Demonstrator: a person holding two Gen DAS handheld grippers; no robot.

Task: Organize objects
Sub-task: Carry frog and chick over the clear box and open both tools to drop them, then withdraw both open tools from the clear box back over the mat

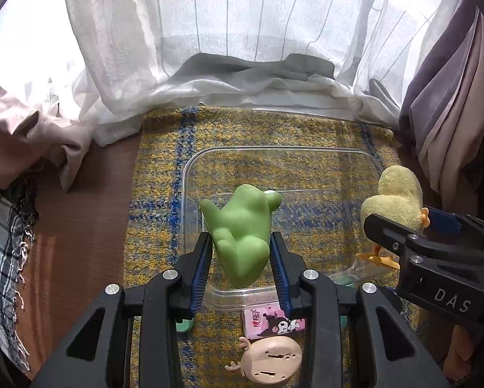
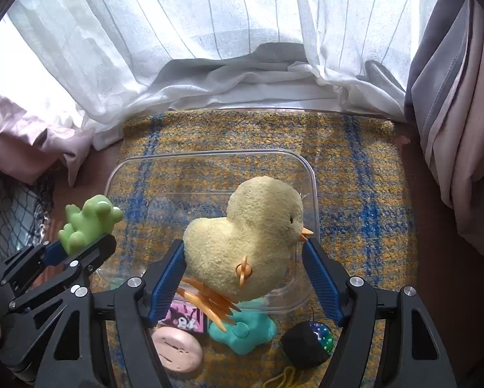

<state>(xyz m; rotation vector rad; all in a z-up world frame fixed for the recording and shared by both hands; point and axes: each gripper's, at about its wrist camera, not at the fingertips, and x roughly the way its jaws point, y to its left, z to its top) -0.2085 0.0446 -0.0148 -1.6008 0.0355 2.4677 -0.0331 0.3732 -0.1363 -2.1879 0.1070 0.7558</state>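
Nearest the cameras, a pink card pack (image 1: 272, 320), a beige antlered toy (image 1: 271, 359), a teal flower shape (image 2: 242, 329) and a dark ball (image 2: 306, 344) lie on the yellow-and-blue rug (image 1: 242, 129). Above them the left tool (image 1: 240, 258) clamps a green frog (image 1: 242, 229) — the right tool (image 2: 245, 274) grips a plush chick (image 2: 248, 236) — both held over the clear container (image 1: 190, 168). White curtains (image 1: 209, 32) hang beyond.
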